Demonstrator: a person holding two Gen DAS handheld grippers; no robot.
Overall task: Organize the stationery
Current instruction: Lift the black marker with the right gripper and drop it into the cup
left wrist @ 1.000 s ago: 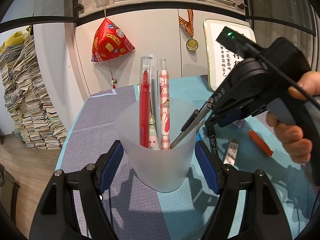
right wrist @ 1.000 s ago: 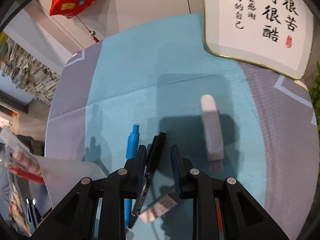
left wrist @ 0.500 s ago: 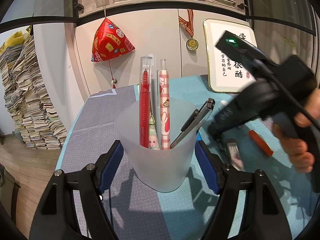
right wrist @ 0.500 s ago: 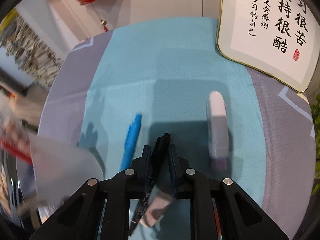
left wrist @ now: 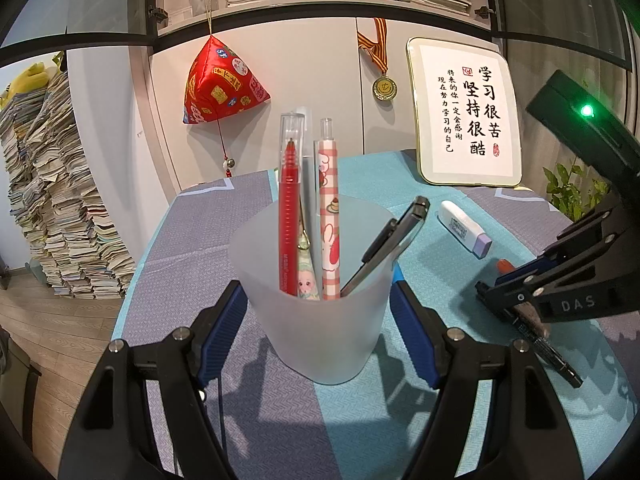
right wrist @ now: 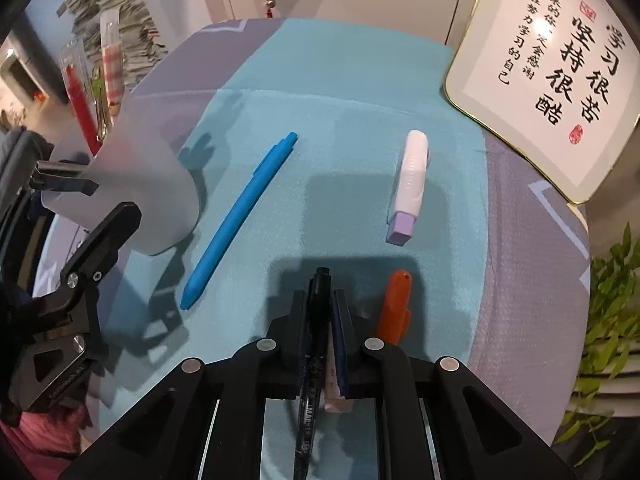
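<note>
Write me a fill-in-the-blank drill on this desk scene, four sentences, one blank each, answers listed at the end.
The left gripper is clamped around a frosted ____.
The right gripper is shut on a ____ marker.
The pen lying on the cloth beside the cup is ____.
The white correction tape has a ____ end.

Missing words: cup; black; blue; purple
</note>
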